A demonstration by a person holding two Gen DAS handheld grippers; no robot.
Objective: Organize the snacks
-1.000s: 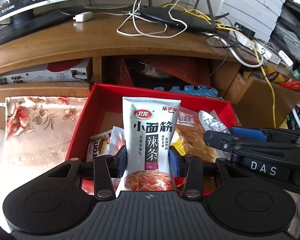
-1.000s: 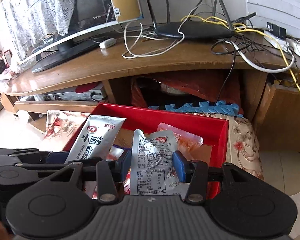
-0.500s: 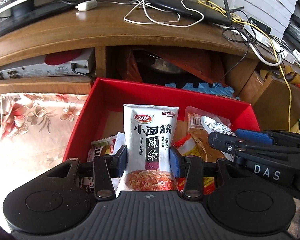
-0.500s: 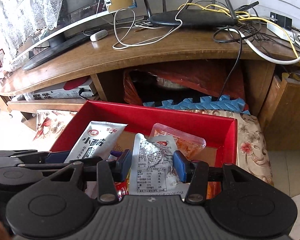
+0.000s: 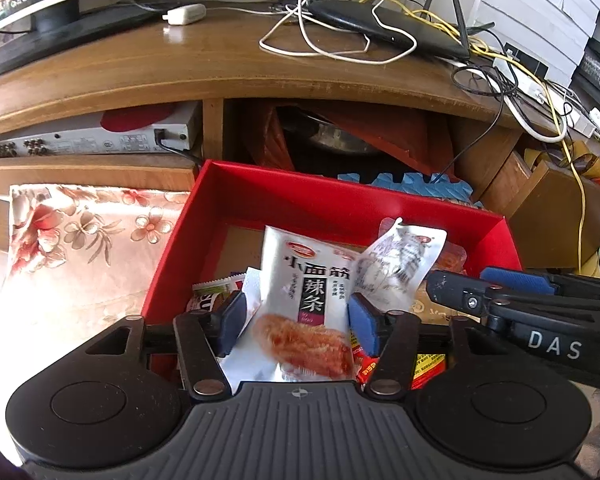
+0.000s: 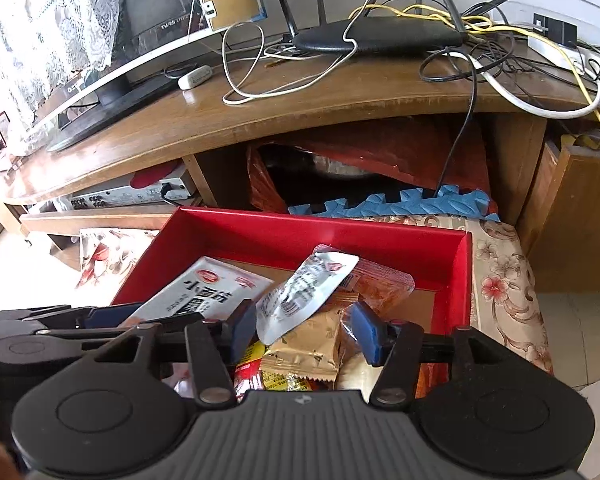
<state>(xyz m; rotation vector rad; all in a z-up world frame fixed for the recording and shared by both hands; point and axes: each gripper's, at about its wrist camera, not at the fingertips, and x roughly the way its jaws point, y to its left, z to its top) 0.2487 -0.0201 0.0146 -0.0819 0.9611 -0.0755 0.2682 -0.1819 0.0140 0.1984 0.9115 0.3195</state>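
Observation:
A red box (image 5: 300, 200) on the floor holds several snack packets. My left gripper (image 5: 298, 324) hovers over its near side with its jaws opening. A white spicy-strip packet (image 5: 306, 280) sits blurred and tilted between the blue pads (image 5: 232, 320), which no longer press on it. My right gripper (image 6: 304, 334) hangs beside it, its jaws also opening. A silver packet (image 6: 304, 292) tips away to the left above a gold packet (image 6: 312, 340), loose of the pads (image 6: 366, 336). Each gripper shows in the other's view: the right gripper (image 5: 500, 292) and the left gripper (image 6: 60, 320).
A wooden TV stand (image 5: 180, 64) rises just behind the box, carrying a router (image 5: 380, 28), tangled cables and a monitor (image 6: 140, 40). A set-top box (image 5: 100, 140) sits on its shelf. Floral cloth (image 5: 80, 232) lies left of the box, blue foam mat (image 6: 400, 204) behind it.
Both pairs of jaws have widened. The white packet and the silver packet, held upright before, have slipped from the pads and are tipping down into the red box.

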